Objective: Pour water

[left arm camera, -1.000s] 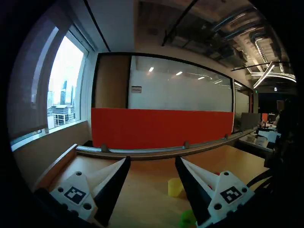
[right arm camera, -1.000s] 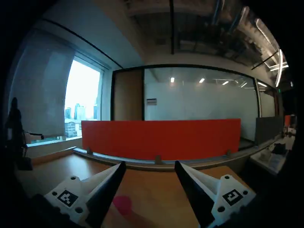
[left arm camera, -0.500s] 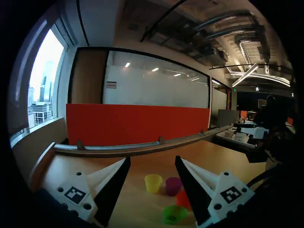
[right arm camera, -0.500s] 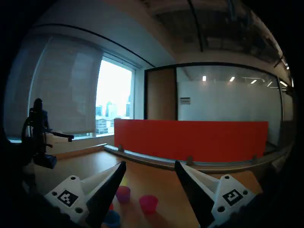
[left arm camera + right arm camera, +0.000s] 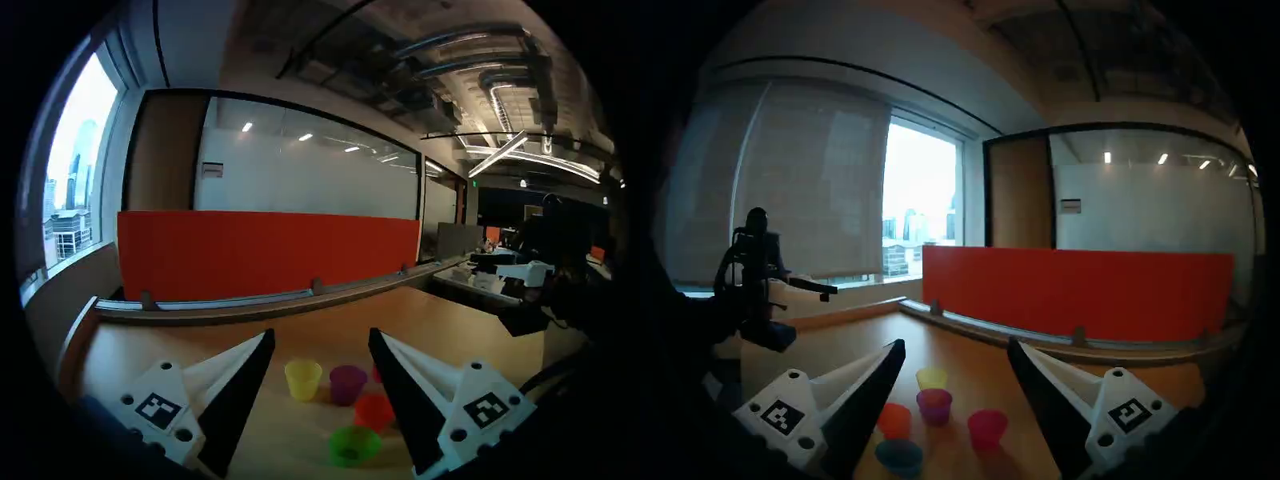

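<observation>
At the approach step, with left gripper [image 5: 321,334] and right gripper [image 5: 954,344] both spread wide and empty above the desk [image 5: 448,312]. Clustered just ahead on it: yellow cup [image 5: 303,378], purple cup [image 5: 347,384], orange cup [image 5: 374,410], green cup [image 5: 354,445]. Next, closing one claw around a cup; no telling the filled one.

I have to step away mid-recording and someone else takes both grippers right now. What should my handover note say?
Left gripper: fingers open, empty, above the wooden desk.
Right gripper: fingers open, empty.
Small cups stand upright in a cluster on the desk ahead: yellow plastic cup, purple plastic cup, orange plastic cup, green plastic cup, blue plastic cup, pink plastic cup.
Done: nothing gripped, nothing poured; whether any cup holds water cannot be told.
Left: grip one cup, pour into another.
</observation>
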`<state>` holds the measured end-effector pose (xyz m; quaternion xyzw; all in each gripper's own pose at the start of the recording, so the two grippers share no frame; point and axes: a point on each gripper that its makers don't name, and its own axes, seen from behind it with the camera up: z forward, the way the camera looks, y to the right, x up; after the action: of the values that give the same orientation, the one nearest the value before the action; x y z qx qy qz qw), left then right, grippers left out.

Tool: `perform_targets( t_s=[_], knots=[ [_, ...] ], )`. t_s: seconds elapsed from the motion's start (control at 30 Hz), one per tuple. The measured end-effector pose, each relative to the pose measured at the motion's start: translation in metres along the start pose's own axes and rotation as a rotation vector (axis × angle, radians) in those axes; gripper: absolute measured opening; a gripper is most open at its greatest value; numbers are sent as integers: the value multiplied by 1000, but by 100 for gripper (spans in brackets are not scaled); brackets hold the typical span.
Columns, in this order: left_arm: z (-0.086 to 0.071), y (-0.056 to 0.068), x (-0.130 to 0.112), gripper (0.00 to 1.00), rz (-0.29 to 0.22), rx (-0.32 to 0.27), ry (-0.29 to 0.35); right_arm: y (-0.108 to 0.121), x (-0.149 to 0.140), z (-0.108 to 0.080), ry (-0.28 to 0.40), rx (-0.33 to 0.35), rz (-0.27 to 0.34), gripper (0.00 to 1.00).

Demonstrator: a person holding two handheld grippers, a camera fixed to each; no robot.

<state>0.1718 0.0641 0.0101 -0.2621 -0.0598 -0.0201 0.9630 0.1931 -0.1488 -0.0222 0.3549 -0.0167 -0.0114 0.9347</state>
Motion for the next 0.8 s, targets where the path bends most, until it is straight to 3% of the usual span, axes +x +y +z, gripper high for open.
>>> perform_targets(
  t_s=[0.47, 0.8],
  knots=[
    [3, 6, -36, 87, 96, -72, -137, -25, -33, -5, -139, 123, -104, 99],
    [4, 23, -66, 87, 157, -153, -231, -42, -54, -9, -219, 195, -155, 99]
  ],
)
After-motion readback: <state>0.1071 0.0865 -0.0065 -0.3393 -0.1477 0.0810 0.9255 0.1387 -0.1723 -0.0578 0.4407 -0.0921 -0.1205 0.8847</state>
